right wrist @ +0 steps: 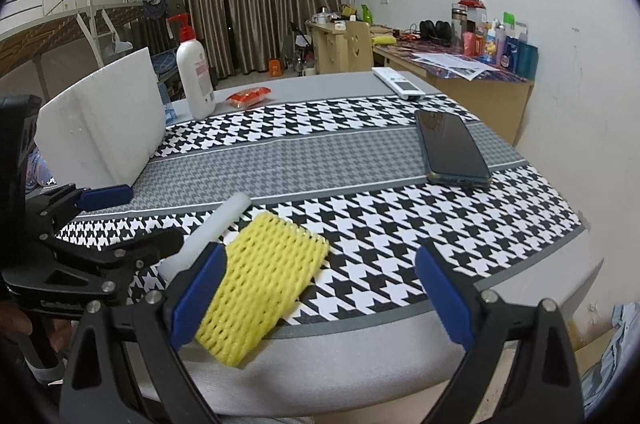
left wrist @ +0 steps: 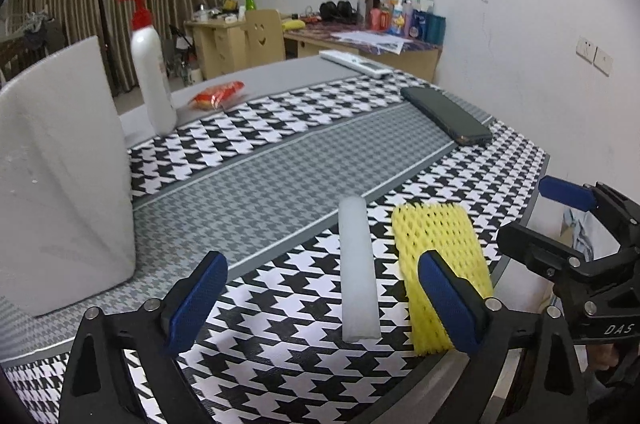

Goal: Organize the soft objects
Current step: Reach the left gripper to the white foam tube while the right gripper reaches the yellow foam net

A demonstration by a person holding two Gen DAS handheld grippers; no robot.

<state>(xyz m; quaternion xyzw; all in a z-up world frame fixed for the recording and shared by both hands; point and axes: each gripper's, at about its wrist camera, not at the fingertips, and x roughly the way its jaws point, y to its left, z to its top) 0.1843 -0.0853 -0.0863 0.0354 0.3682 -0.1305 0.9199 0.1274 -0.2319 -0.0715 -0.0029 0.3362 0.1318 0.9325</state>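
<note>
A yellow foam net sleeve (left wrist: 440,264) lies flat near the table's front edge, also in the right wrist view (right wrist: 260,284). A white foam rod (left wrist: 358,268) lies just left of it, also in the right wrist view (right wrist: 212,236). A white foam block (left wrist: 60,176) stands upright at the left, also seen in the right wrist view (right wrist: 104,128). My left gripper (left wrist: 320,308) is open and empty, hovering over the rod's near end. My right gripper (right wrist: 320,292) is open and empty, just right of the yellow sleeve. Each gripper shows at the edge of the other's view.
A houndstooth cloth (right wrist: 360,160) covers the table. On it stand a white pump bottle (right wrist: 195,76), a red snack packet (right wrist: 248,96), a dark phone (right wrist: 452,148) and a white remote (right wrist: 398,82). A cluttered desk (right wrist: 460,64) stands behind.
</note>
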